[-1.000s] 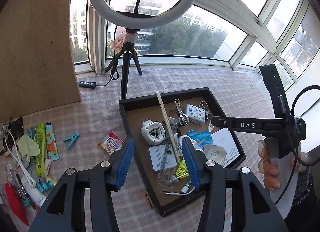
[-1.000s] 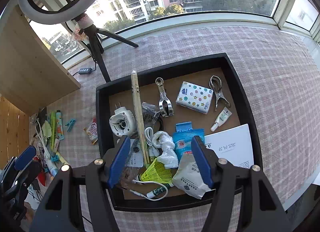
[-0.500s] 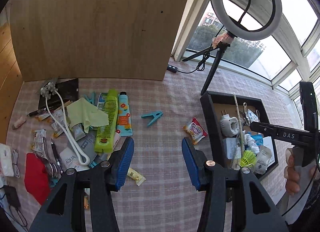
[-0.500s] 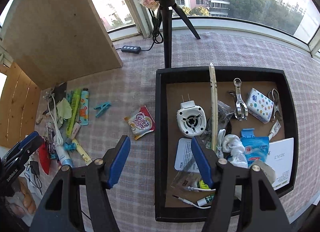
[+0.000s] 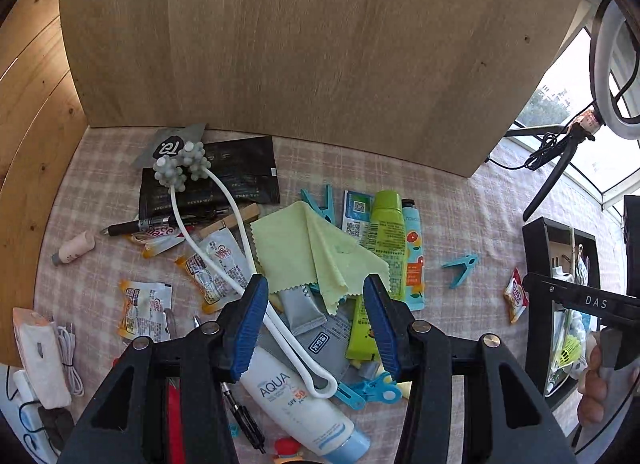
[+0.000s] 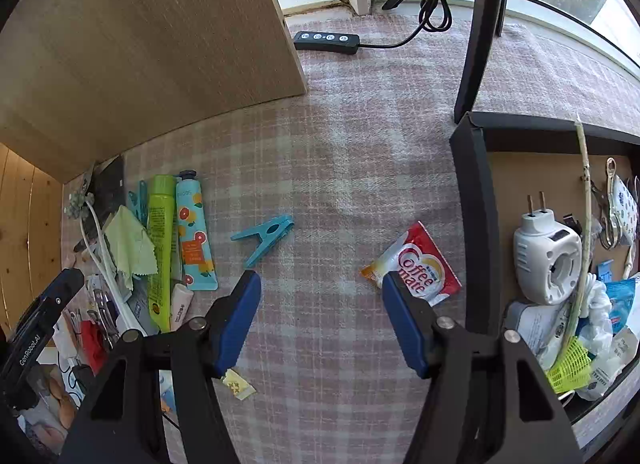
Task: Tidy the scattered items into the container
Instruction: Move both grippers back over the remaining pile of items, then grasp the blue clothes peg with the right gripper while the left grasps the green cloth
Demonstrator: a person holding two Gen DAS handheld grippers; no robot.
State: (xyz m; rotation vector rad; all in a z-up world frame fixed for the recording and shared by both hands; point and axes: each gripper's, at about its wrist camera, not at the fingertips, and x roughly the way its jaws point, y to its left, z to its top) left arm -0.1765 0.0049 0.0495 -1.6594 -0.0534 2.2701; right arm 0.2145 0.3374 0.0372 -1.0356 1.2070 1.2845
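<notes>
My left gripper [image 5: 316,324] is open and empty above a pile of scattered items: a light green cloth [image 5: 316,252], a white massager [image 5: 224,232], a green tube [image 5: 386,232], an AQUA sunscreen tube [image 5: 296,404]. My right gripper [image 6: 320,320] is open and empty above the checked cloth, between a blue clothes peg [image 6: 264,238] and a Coffee-mate sachet [image 6: 416,266]. The black tray [image 6: 476,224] holds several items at the right; it also shows in the left wrist view [image 5: 534,264].
A wooden board [image 5: 300,44] stands behind the pile. A ring-light tripod [image 6: 480,24] and its cable remote [image 6: 326,40] stand behind the tray. A white charger plug [image 6: 546,260] and a long stick [image 6: 586,204] lie in the tray. A small yellow sachet [image 6: 238,382] lies below the right gripper.
Both grippers have swung left, away from the tray. The left one now hangs over the pile of items, the right one over the cloth left of the tray. Both stayed open.
</notes>
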